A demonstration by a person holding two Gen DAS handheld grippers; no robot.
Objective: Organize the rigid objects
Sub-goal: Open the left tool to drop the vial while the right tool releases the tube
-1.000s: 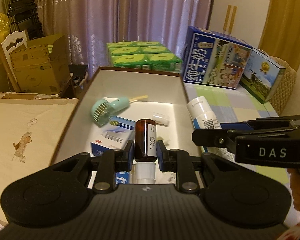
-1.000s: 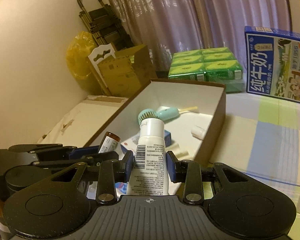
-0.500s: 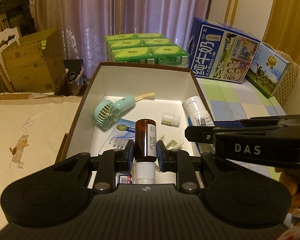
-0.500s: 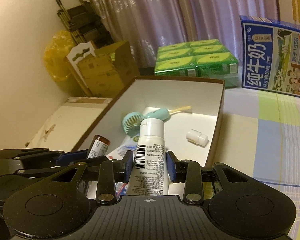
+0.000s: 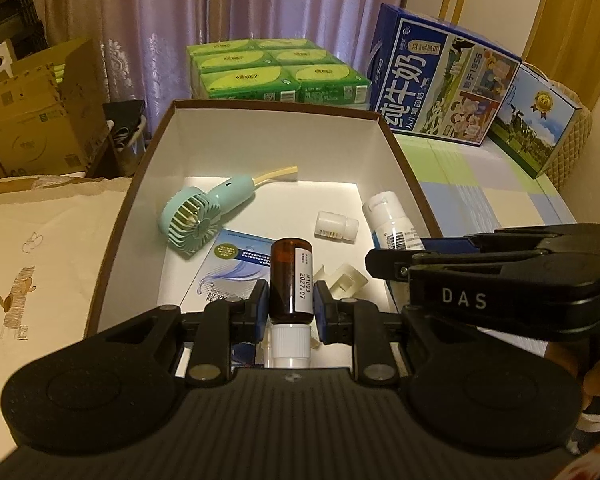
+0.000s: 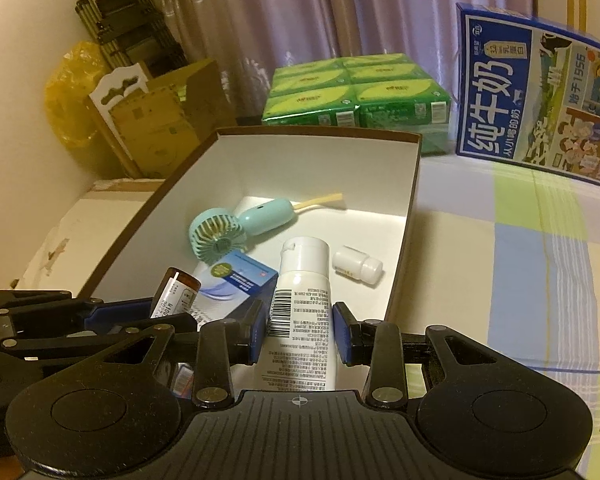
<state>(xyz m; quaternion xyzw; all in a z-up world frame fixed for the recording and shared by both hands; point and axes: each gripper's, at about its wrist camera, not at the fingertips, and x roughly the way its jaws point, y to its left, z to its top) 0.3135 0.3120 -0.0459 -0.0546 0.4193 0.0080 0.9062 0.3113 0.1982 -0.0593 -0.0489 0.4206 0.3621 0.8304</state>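
Purple curtains hang behind a checked bedspread carrying an open box, brown outside and white inside. At twelve o'clock beyond it sit green tissue packs; at two o'clock, a blue milk carton. The left gripper has its fingers pinching an amber glass bottle — white cap toward the camera, white label dated 2027.07 — over the box's near end. The right gripper pinches a white tube with barcode and flip cap, also above the box. Inside lie a teal handheld fan, a small white bottle and a blue-white carton.
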